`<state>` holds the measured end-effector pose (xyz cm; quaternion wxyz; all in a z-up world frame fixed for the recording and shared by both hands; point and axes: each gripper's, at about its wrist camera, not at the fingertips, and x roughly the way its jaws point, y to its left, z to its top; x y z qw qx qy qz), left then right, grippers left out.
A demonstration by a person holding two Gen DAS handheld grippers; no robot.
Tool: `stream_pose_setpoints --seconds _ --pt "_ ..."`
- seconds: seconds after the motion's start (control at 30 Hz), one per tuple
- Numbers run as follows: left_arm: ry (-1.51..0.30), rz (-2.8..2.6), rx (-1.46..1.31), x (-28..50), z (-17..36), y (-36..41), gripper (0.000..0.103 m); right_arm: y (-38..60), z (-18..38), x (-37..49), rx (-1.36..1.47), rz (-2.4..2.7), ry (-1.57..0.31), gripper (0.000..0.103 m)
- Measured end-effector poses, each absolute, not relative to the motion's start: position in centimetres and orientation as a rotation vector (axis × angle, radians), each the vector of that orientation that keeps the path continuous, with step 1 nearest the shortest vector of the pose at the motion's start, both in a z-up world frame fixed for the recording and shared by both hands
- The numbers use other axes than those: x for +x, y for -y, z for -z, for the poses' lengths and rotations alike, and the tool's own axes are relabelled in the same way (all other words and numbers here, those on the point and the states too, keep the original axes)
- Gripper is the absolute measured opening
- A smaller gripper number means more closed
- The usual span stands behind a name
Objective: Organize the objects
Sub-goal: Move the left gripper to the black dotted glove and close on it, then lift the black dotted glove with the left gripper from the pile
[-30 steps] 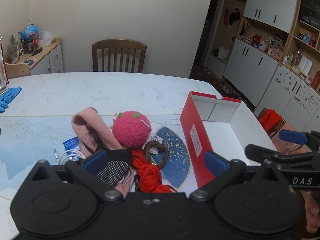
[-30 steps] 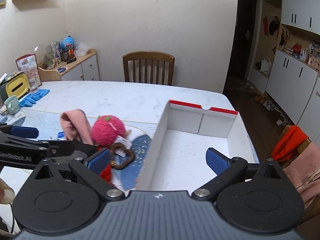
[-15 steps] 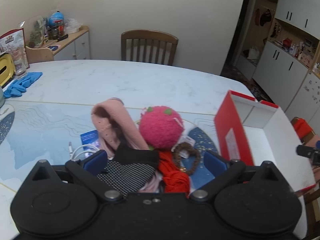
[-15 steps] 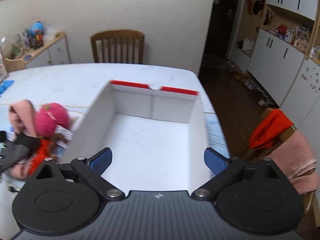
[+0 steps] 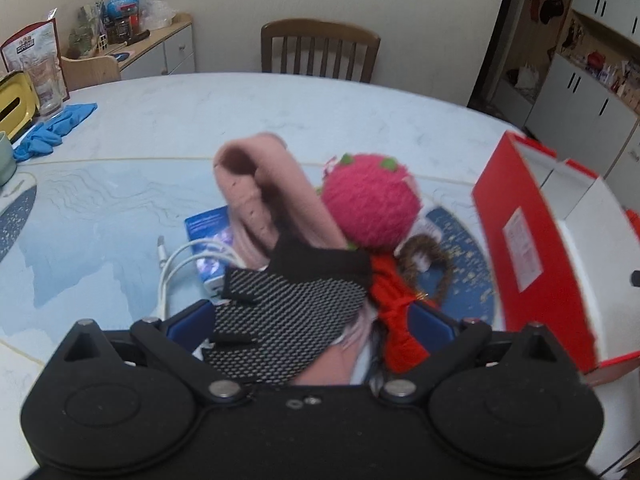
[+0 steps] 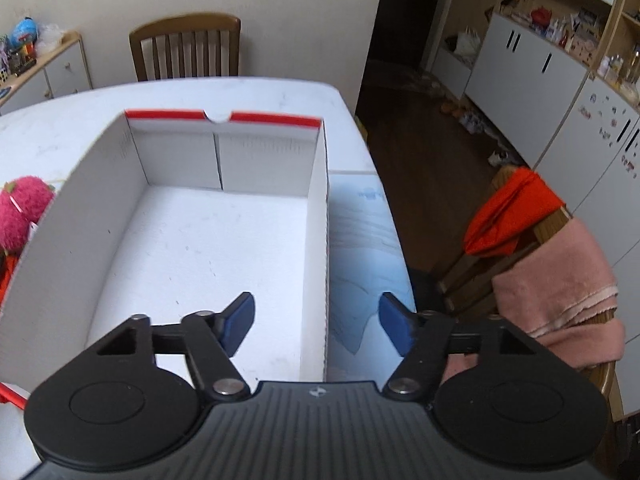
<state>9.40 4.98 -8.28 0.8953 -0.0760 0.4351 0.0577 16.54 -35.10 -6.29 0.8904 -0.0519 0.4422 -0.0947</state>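
Observation:
A pile lies on the table: a black and white patterned glove, a pink knit cloth, a pink fuzzy ball, red yarn, a brown bead ring and a white cable. My left gripper is open, its jaws on either side of the glove and yarn. The red box stands at the right. In the right wrist view my right gripper is open, straddling the box's right wall at its near end. The box's inside is bare.
A wooden chair stands behind the table. A blue cloth, a glass and a yellow box sit at the far left. A chair draped with orange and pink cloths stands right of the table. White cabinets line the right.
My left gripper has moved forward over the pile, so its jaws now flank the glove. My right gripper has swung right to the box's right wall and its jaws have narrowed.

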Motion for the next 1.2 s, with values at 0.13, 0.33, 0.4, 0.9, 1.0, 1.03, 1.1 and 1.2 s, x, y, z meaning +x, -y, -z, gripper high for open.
stream_pose_setpoints --seconds 0.13,0.33,0.4,0.9,1.0,1.03,1.1,1.2 --pt "-0.931 -0.118 -0.140 9.7 9.7 -5.4 0.102 35.3 7.3 16.4 -0.113 0.189 -0.967 0.043" --pt "-0.965 -0.111 -0.059 10.4 11.4 -4.4 0.095 35.0 7.9 16.2 -0.127 0.171 -0.992 0.016" --pt "-0.960 -0.124 -0.043 10.4 11.7 -4.3 0.092 35.0 8.0 16.3 -0.133 0.170 -0.996 0.013" --pt "-0.917 -0.200 -0.072 10.2 9.4 -5.1 0.029 35.5 7.8 16.2 -0.118 0.198 -0.994 0.007" --pt "-0.910 -0.202 -0.079 9.9 8.5 -5.1 0.017 35.5 7.8 16.2 -0.117 0.197 -0.994 0.007" --pt "-0.899 -0.199 -0.079 9.8 8.0 -5.0 0.016 35.6 7.8 16.2 -0.115 0.199 -0.992 0.007" --pt "-0.881 -0.180 -0.075 9.6 7.0 -4.6 0.015 35.6 7.7 16.2 -0.114 0.196 -0.991 0.006" --pt "-0.859 -0.132 -0.091 9.3 5.4 -3.8 0.015 35.7 7.6 16.1 -0.104 0.207 -0.989 0.005"
